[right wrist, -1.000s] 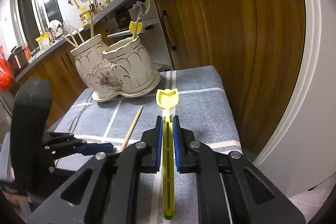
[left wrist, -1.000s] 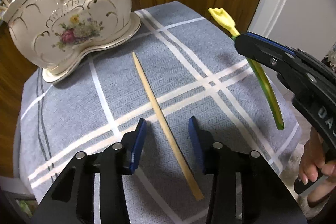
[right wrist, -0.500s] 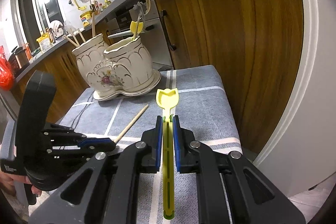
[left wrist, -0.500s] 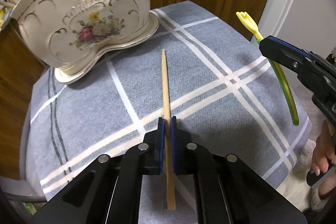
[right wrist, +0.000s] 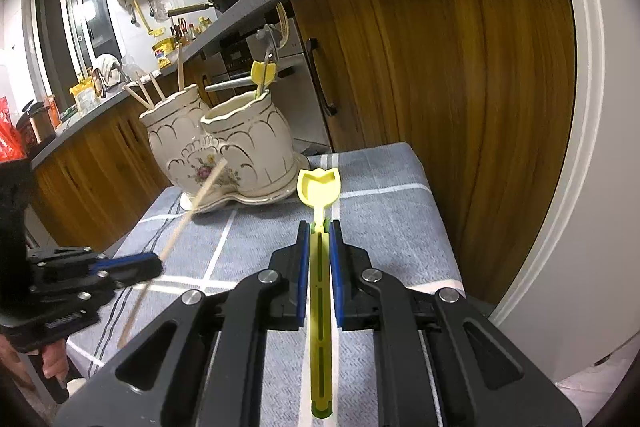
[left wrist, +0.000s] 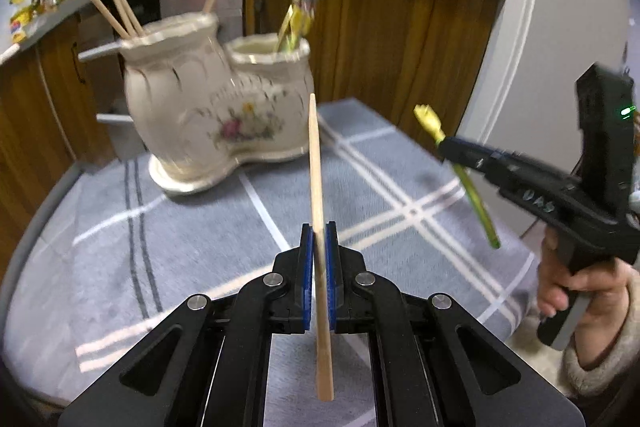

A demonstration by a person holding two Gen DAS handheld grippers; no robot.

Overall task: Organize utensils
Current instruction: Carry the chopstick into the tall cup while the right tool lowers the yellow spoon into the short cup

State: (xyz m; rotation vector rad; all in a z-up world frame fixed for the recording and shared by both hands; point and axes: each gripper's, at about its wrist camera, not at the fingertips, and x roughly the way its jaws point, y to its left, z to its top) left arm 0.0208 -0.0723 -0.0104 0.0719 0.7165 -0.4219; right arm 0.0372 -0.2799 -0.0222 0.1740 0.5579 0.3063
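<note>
Wooden chopstick [left wrist: 318, 211] sits clamped in the closed jaws of the left gripper [left wrist: 319, 255], lifted clear of the grey checked cloth [left wrist: 192, 227] on the tabletop, its narrow tip pointing up and away toward the 2-pot ceramic holder [left wrist: 216, 99]. Right gripper [right wrist: 320, 247] has its jaws pinched on a yellow-green plastic utensil [right wrist: 320, 259], long axis running along the fingers, tulip-shaped head forward. Left view is motion-blurred; the holder's contents are hard to make out.
</note>
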